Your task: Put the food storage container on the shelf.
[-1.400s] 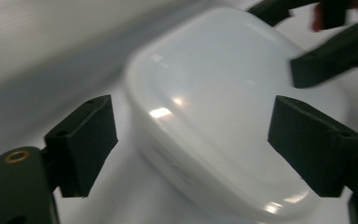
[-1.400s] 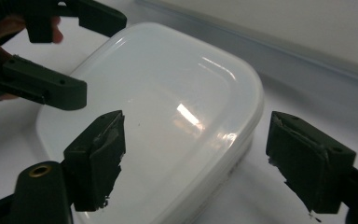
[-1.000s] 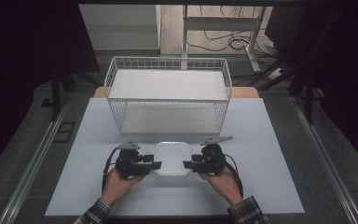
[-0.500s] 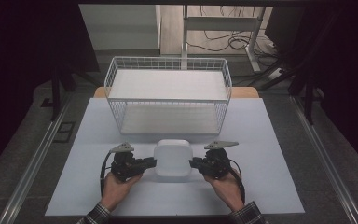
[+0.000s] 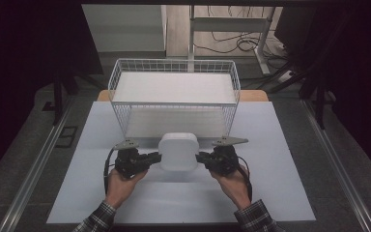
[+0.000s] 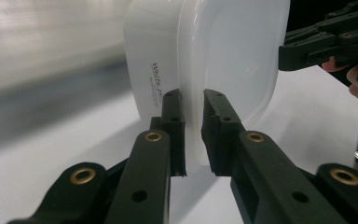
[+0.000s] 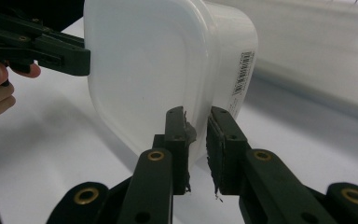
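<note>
A white plastic container (image 5: 178, 151) with a rounded square lid hangs just above the table, tipped up on edge, in front of the basket. My left gripper (image 5: 157, 157) is shut on its left rim, and my right gripper (image 5: 199, 157) is shut on its right rim. In the left gripper view the jaws (image 6: 193, 100) pinch the container's rim (image 6: 214, 56), with the other gripper (image 6: 326, 42) at the far side. The right gripper view shows its jaws (image 7: 196, 116) clamped on the rim of the container (image 7: 158, 70), a barcode label on its side.
A white wire basket (image 5: 174, 92) stands just behind the container, with its front wall close to it. A pale mat (image 5: 280, 159) covers the table. Dark floor and metal rails lie on both sides.
The container lay low and flat between the grippers. Both grippers have raised it, tipped it up on edge and carried it a little towards the basket.
</note>
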`<state>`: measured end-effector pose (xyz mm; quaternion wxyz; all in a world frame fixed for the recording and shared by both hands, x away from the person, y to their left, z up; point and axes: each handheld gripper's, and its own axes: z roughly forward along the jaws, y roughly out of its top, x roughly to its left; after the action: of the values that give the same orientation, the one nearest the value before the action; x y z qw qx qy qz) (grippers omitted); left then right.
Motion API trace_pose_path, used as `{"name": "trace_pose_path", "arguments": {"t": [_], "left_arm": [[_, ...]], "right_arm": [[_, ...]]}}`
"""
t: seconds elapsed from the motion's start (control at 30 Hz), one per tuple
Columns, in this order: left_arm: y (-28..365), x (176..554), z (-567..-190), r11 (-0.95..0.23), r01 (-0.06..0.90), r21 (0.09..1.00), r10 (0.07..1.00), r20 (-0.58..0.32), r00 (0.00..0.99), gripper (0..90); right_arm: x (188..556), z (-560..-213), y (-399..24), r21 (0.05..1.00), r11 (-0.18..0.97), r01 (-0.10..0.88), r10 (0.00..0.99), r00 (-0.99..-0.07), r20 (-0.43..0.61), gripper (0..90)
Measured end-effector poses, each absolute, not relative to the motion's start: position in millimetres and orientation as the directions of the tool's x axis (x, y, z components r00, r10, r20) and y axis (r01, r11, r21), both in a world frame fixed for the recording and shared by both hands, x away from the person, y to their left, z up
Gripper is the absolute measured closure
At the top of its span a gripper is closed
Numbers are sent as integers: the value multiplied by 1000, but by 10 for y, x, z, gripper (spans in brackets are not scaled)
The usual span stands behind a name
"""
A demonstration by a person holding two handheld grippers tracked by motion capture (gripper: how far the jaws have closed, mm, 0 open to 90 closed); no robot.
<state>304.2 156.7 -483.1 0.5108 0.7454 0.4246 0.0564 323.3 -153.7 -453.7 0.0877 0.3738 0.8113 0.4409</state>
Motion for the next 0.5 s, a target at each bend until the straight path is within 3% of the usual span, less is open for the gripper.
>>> {"name": "trace_pose_path", "arguments": {"t": [0.5], "left_arm": [[1618, 3667, -4866, -99, 596, 797, 740, -342, 580, 794]], "right_arm": [[3870, -4558, -1384, 782, 312, 540, 714, -676, 182, 779]]}}
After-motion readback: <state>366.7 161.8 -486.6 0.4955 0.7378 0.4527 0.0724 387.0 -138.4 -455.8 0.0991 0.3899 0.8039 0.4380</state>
